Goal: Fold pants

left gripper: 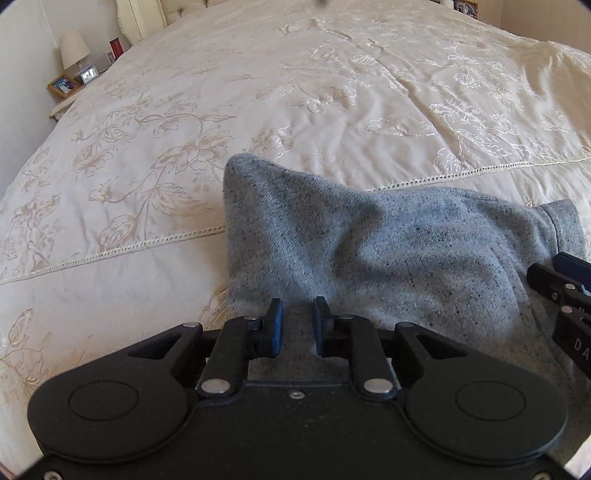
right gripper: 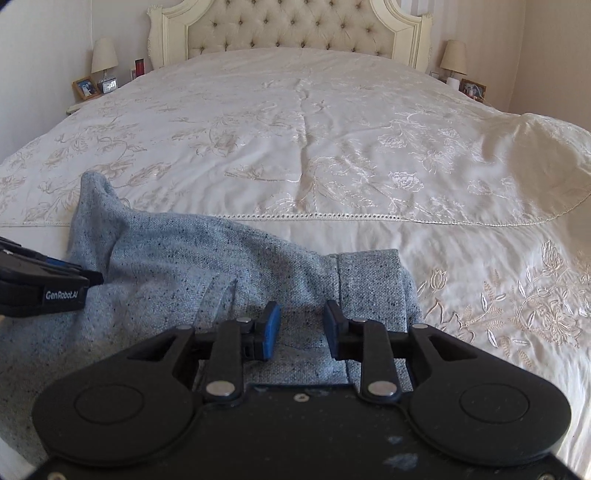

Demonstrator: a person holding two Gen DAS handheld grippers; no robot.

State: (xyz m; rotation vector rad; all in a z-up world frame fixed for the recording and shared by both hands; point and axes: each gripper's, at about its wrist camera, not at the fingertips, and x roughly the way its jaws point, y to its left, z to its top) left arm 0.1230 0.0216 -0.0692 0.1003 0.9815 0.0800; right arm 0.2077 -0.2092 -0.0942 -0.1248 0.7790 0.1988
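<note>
Grey pants (left gripper: 388,251) under both grippers | left gripper (left gripper: 298,314) parted | right gripper (right gripper: 302,317) parted, nothing held

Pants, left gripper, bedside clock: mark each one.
Pants (right gripper: 207,258), right wrist view, on the grey speckled fabric mid-garment.
Left gripper (left gripper: 298,321), left wrist view, midway between its blue-padded fingertips.
Bedside clock (left gripper: 88,75), left wrist view, on its face.

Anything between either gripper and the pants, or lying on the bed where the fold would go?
Nothing visible. The left gripper and right gripper both sit right over the grey pants, jaws apart, with only cloth under the gap. The bedspread beyond the pants is bare up to the headboard.
</note>
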